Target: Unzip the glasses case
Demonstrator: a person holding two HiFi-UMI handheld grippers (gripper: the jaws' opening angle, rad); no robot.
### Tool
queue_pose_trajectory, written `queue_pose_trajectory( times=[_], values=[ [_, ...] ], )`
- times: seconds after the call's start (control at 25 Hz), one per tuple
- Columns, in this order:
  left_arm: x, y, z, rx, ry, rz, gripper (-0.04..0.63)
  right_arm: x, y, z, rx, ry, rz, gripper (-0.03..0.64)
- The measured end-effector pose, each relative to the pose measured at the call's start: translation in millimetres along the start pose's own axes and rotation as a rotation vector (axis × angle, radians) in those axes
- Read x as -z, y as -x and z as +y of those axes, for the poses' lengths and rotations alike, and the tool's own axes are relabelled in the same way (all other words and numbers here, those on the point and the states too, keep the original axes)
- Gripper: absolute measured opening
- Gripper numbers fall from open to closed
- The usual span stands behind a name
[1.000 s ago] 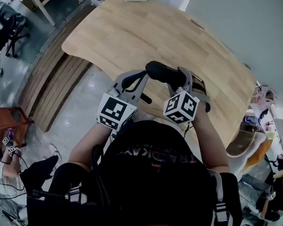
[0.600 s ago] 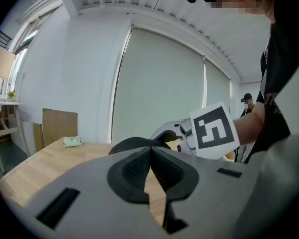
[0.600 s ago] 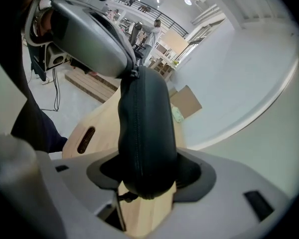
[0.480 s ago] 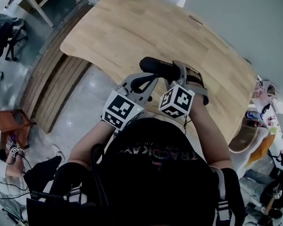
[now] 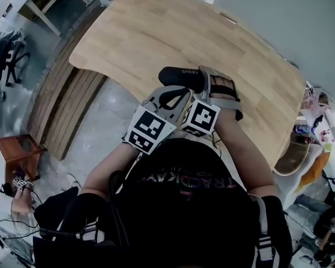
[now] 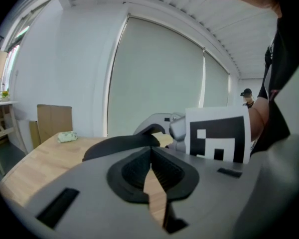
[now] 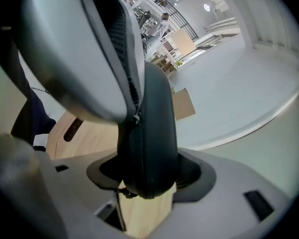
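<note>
While right gripper clamped case by one end to steady it | left gripper, jaws together, sat at case's zip pull, probably pinching it to draw.

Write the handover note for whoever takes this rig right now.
Right tool: clamped on the glasses case, over the near edge of the table.
Left tool: shut, tip at the zipper; whether it pinches the pull cannot be told.
Done: case gripped and steadied.
Left: zipper looks closed along the visible edge; get the pull and run it round.
</note>
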State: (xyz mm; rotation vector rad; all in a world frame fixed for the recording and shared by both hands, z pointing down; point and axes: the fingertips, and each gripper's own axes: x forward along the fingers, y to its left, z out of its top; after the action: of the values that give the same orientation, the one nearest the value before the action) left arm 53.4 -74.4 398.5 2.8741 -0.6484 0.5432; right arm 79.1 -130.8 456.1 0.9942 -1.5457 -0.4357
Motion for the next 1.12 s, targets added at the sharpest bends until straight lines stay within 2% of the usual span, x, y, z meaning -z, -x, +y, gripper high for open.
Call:
queue_pose_trajectory(
  times=[0.2, 0.4, 0.56, 0.68, 0.76, 0.88, 1.0, 1.12],
  values=[
    [6, -6, -8, 0.041, -0.024, 0.03, 0.017, -2, 0, 8, -0.002, 0.034, -0.006, 0.275],
    [5, -4, -12, 0.084, 0.046, 0.007, 0.017, -4, 3, 10, -0.008, 0.032, -0.011, 0.275],
    [8, 0, -17, 0.131, 0.055, -0.001, 0.018, -5, 4, 15, -0.04, -0.001, -0.036, 0.275],
    [3, 12, -12, 0.133, 0.045, -0.027, 0.018, 2, 5, 14, -0.055, -0.043, -0.046, 0.276],
    [1, 23, -1, 0.114, 0.078, -0.051, 0.018, 12, 6, 10, -0.056, -0.076, -0.049, 0.275],
    [-1, 42, 25, 0.076, 0.169, -0.096, 0.026, 24, 9, 2, -0.051, -0.117, -0.053, 0.276],
    [2, 55, 41, 0.097, 0.295, -0.137, 0.177, 23, 18, -1, -0.062, -0.148, -0.103, 0.276],
    [1, 58, 40, 0.171, 0.371, -0.157, 0.271, 8, 29, 4, -0.105, -0.171, -0.201, 0.276]
  ],
)
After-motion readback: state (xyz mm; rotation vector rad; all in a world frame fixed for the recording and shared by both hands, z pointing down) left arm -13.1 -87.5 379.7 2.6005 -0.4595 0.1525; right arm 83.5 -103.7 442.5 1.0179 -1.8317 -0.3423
